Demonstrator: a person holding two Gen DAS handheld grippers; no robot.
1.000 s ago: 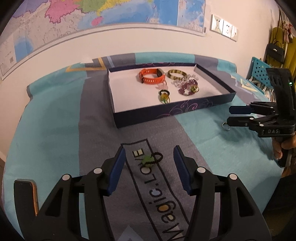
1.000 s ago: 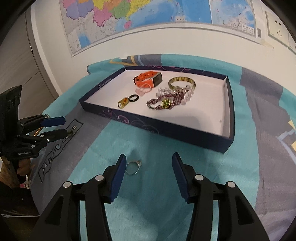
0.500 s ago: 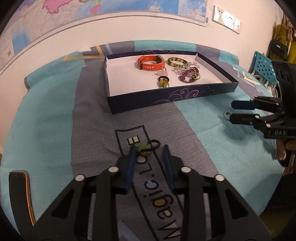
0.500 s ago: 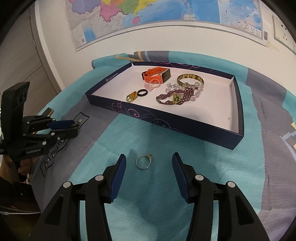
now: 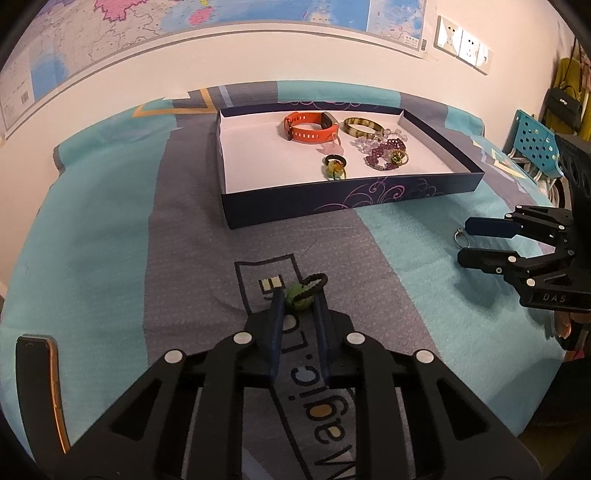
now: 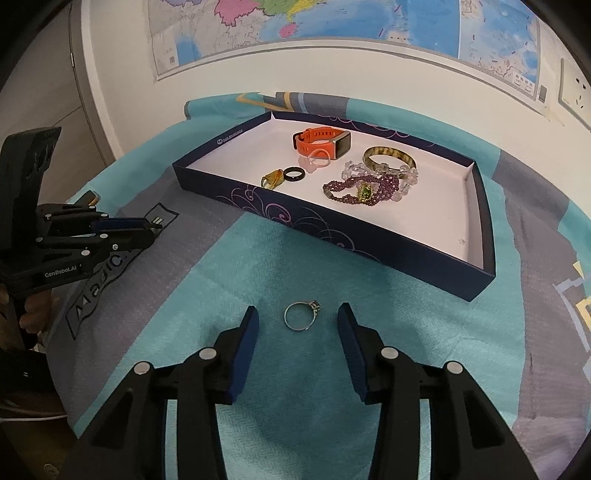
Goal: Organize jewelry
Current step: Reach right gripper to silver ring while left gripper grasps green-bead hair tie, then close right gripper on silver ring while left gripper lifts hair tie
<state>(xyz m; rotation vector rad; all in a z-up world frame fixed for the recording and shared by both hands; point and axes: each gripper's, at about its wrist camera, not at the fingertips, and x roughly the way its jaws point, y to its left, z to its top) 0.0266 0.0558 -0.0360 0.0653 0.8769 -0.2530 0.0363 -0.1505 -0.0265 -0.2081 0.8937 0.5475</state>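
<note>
Lettering "Magic.LOVE" on the cloth (image 5: 110, 229) lies under the left gripper (image 5: 298, 299), whose jaws, wide earlier, are closing on the green-bead cord (image 5: 300, 295), while the right gripper (image 6: 298, 321), jaws closing but unclenched, now straddles the ring (image 6: 301, 315).

Even, slightly warm indoor light; strong fisheye bending

Soft shadows are cast beneath the grippers onto the cloth (image 6: 295, 266); the wall map (image 5: 221, 22) is curved at the edges, corners are vignetted black, and focus is kept throughout.
</note>
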